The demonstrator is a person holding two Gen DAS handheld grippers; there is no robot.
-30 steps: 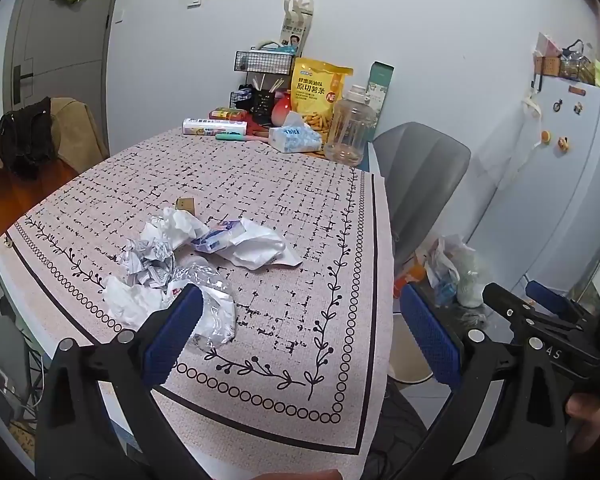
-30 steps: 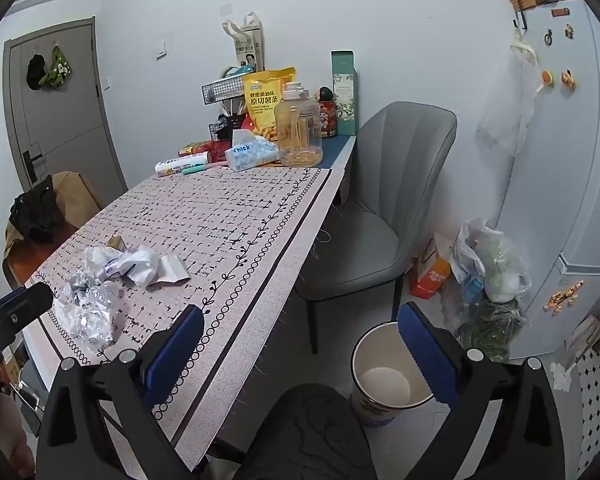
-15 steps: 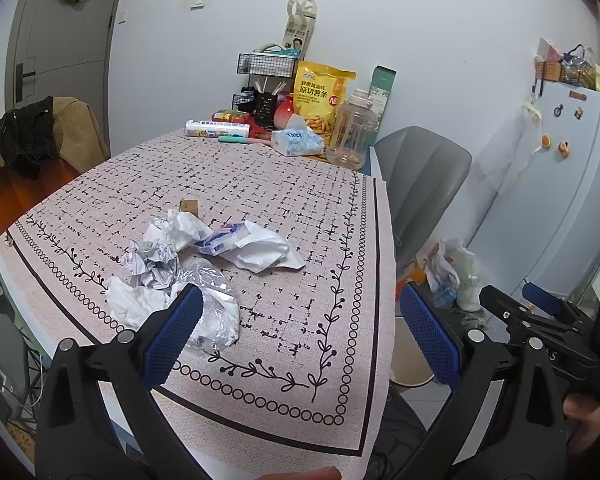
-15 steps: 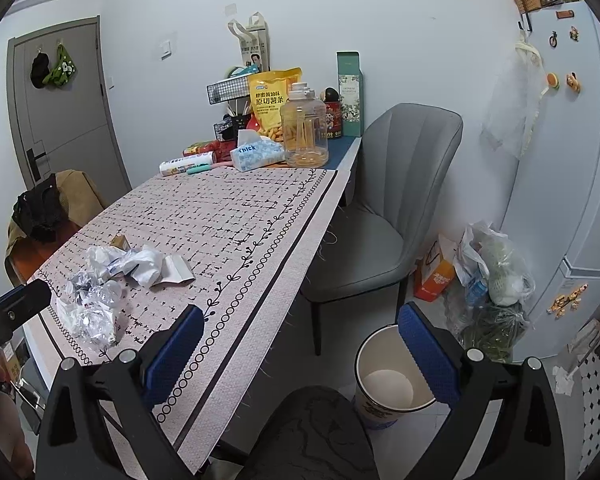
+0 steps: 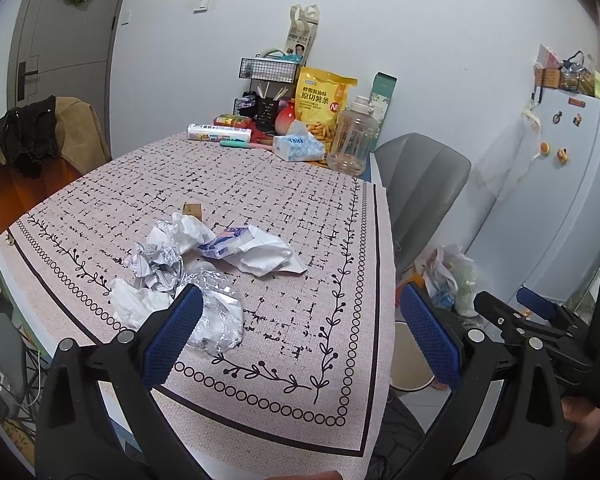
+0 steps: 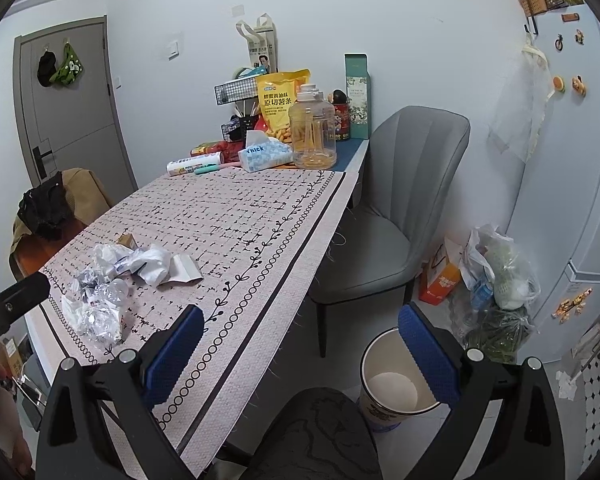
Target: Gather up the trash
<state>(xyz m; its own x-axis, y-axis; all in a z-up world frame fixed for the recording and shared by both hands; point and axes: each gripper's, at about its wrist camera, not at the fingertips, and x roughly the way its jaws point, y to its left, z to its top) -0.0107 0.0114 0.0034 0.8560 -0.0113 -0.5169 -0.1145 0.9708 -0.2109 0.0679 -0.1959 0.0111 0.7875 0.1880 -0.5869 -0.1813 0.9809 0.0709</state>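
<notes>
A heap of trash [image 5: 196,264] lies on the patterned tablecloth [image 5: 300,216] near its front left corner: crumpled white paper, a printed paper ball [image 5: 156,266], clear crinkled plastic [image 5: 216,312] and a blue-white wrapper [image 5: 224,242]. The heap also shows in the right wrist view [image 6: 120,280]. My left gripper [image 5: 300,332] is open and empty above the table's front edge, its left pad beside the plastic. My right gripper [image 6: 300,352] is open and empty, off the table's right side, above a white trash bin [image 6: 396,384] on the floor.
A small cardboard box [image 5: 192,210] sits behind the heap. At the table's far end stand a tissue pack [image 5: 298,148], a clear jug [image 5: 352,144], a yellow snack bag [image 5: 322,104] and a wire rack. A grey chair [image 6: 388,208], floor bags [image 6: 496,272] and a fridge stand to the right.
Both grippers have drifted slightly forward toward the table; the trash heap sits a little higher in the left view. Both grippers stay open.
</notes>
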